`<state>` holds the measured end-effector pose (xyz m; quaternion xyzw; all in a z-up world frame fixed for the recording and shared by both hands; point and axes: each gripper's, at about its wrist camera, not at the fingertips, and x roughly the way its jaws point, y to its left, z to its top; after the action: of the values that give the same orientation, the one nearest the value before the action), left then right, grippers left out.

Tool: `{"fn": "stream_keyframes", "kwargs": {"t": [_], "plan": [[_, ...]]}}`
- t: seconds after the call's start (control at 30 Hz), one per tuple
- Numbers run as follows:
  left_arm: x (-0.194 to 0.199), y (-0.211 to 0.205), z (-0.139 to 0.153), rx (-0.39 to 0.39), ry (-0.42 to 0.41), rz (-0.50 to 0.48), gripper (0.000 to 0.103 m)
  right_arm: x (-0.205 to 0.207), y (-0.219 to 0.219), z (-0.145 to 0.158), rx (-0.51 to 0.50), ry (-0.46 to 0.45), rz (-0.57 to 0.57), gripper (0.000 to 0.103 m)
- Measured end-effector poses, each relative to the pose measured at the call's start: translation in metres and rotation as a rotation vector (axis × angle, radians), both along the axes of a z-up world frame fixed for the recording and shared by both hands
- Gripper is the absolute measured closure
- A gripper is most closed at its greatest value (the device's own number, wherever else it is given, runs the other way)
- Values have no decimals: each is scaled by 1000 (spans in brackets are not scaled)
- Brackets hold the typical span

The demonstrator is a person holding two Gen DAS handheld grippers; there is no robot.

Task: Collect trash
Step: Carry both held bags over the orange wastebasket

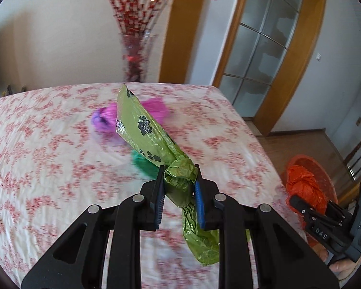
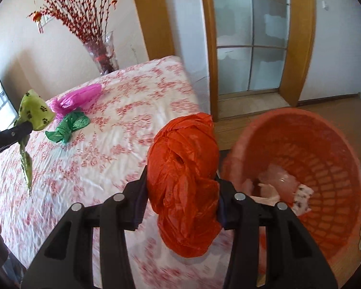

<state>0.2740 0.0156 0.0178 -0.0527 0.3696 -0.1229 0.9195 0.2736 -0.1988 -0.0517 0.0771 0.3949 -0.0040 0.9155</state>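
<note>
Both grippers clamp knotted bags: left gripper (image 1: pixel 179 178) on green bag (image 1: pixel 144 125), right gripper (image 2: pixel 181 187) on orange bag (image 2: pixel 183 168) beside basket (image 2: pixel 325 144).

Two bags (image 2: pixel 69 113) on table (image 2: pixel 132 130), basket (image 2: pixel 300 149) right of it

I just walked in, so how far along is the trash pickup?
Some scraps already lie in the orange basket. In hand: left claw clamps the lime paw-print bag, right claw the orange bag. Left on the table: pink bag, dark green bag.
</note>
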Motion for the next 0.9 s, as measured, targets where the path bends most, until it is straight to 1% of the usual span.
{"fn": "stream_keyframes", "kwargs": {"t": [0.33,0.53,0.77,0.9], "plan": [[-12,-66,-1,5,0,-129,82,-51,-37,18,-26,-92,-76,58],[-18,-105,0,-2,-5,-213,82,-79,-63,28,-91,-150,-150,58],[-25,-151,-1,-10,-6,-310,82,-99,-96,34,-129,-176,-219,58],[-26,-175,-3,-7,-1,-363,82,-104,-114,33,-126,-176,-254,58]]}}
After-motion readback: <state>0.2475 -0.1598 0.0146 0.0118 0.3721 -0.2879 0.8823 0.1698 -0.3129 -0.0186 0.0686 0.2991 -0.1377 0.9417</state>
